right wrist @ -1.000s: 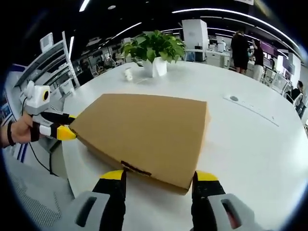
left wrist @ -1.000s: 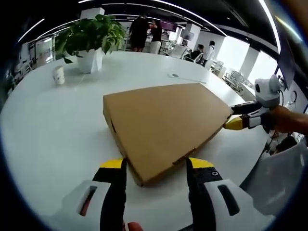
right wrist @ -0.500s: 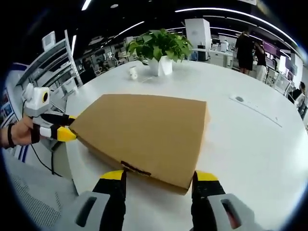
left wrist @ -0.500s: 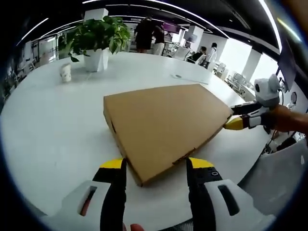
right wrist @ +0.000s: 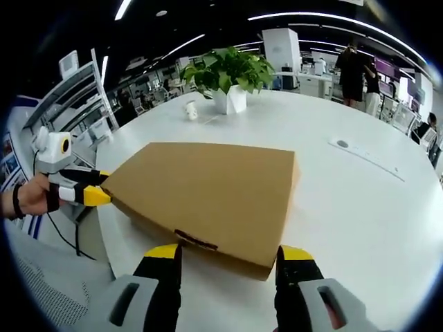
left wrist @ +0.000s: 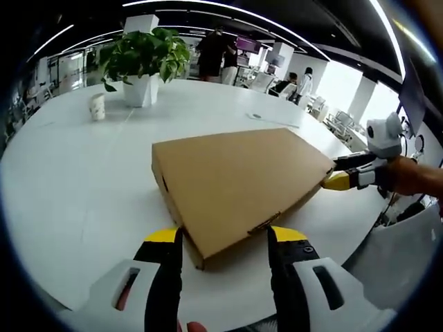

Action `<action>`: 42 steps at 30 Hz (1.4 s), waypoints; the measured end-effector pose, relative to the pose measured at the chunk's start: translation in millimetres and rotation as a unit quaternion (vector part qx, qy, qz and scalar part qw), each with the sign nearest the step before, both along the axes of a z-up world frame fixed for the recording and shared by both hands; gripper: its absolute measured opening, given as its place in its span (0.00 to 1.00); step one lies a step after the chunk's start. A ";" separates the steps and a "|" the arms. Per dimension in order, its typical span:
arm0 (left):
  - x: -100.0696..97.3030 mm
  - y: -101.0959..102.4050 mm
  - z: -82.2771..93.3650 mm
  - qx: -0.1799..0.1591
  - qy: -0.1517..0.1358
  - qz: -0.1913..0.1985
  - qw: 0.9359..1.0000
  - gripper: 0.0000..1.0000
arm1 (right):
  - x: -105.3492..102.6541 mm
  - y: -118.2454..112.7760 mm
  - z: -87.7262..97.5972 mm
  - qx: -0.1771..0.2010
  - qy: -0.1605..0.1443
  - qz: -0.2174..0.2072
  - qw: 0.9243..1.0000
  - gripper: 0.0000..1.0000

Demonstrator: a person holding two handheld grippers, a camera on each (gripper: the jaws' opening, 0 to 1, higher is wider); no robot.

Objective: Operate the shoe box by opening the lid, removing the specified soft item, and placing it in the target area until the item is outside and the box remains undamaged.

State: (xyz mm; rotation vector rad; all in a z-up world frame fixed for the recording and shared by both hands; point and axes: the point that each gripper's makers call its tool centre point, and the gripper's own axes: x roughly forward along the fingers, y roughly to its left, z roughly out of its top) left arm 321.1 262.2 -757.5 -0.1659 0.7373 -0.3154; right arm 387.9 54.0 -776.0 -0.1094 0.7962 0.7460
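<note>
A flat brown cardboard shoe box [left wrist: 235, 176] lies with its lid down on the white round table [left wrist: 76, 187]. In the left gripper view my left gripper [left wrist: 225, 238] is open, its yellow-tipped jaws standing either side of the box's near corner. My right gripper [left wrist: 346, 178], held by a hand, reaches the box's far right corner. In the right gripper view my right gripper [right wrist: 230, 254] is open astride the near edge of the box [right wrist: 208, 190]. The left gripper [right wrist: 86, 192] touches the box's left corner there. The box's inside is hidden.
A potted plant [left wrist: 142, 59] in a white pot and a paper cup [left wrist: 97, 106] stand at the table's far side. A thin white strip with a round disc [right wrist: 360, 153] lies on the table. People stand beyond the table. The table edge runs just below both grippers.
Both views have shifted a little, so the plant and cup sit slightly further right. The box keeps its place between the jaws, and its lid stays down.
</note>
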 end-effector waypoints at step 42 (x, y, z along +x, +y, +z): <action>5.5 8.9 54.3 0.031 -0.062 -0.058 0.996 0.43 | 17.2 1.5 75.9 0.089 -0.024 -0.048 0.995 0.49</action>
